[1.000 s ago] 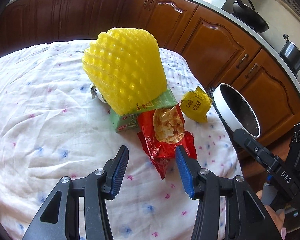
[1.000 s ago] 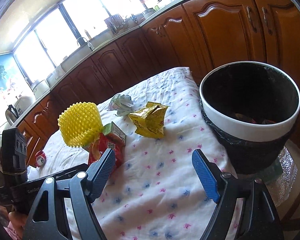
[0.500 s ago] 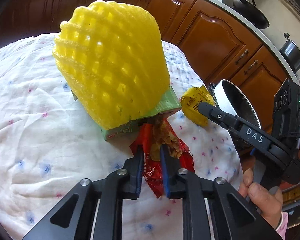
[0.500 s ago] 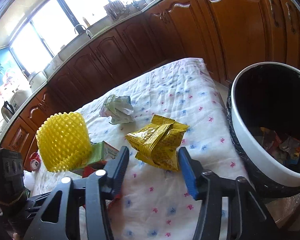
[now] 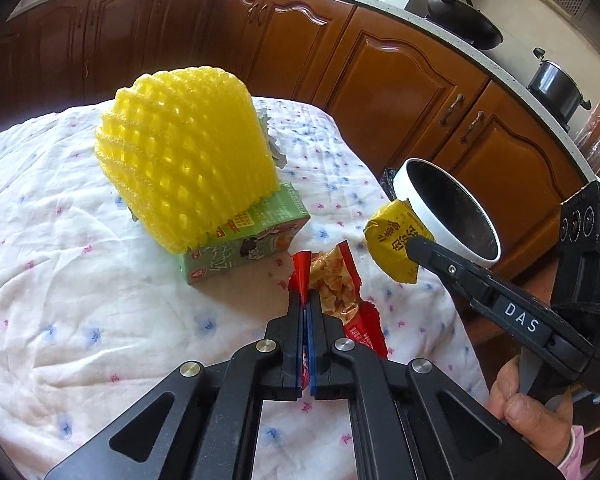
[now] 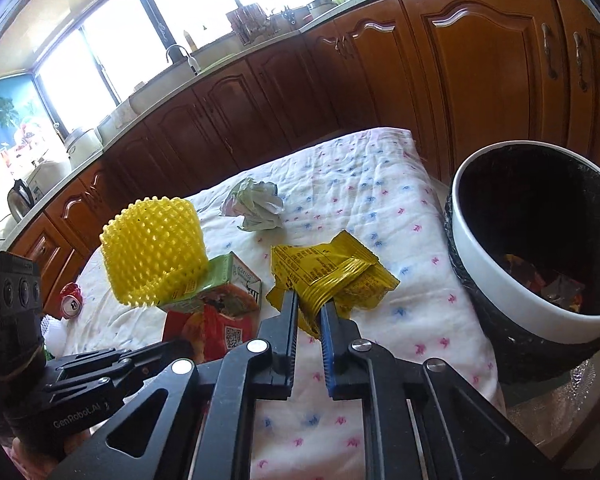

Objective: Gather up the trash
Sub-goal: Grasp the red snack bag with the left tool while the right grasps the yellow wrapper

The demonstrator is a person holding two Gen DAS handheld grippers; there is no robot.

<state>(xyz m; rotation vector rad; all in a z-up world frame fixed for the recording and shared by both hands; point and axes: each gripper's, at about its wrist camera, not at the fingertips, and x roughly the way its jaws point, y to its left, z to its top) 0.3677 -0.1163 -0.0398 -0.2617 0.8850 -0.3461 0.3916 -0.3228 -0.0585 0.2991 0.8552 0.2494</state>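
Observation:
My left gripper (image 5: 305, 300) is shut on the red snack wrapper (image 5: 336, 280) and holds it just above the cloth-covered table (image 5: 80, 280). My right gripper (image 6: 309, 304) is shut on the yellow wrapper (image 6: 332, 276), lifted off the table; it also shows in the left wrist view (image 5: 396, 240). The white-rimmed trash bin (image 6: 496, 280) with a black liner stands off the table's right edge and holds some trash. A yellow foam fruit net (image 5: 184, 172) rests on a green carton (image 5: 244, 244). A crumpled paper ball (image 6: 256, 204) lies farther back.
Brown kitchen cabinets (image 5: 400, 80) ring the table. A small red can (image 6: 71, 300) sits near the table's left edge in the right wrist view. A wok (image 5: 464, 24) and a pot (image 5: 556, 84) stand on the counter.
Both grippers have closed: the left on the red wrapper, the right on the yellow wrapper. Both wrappers are now lifted off the cloth.

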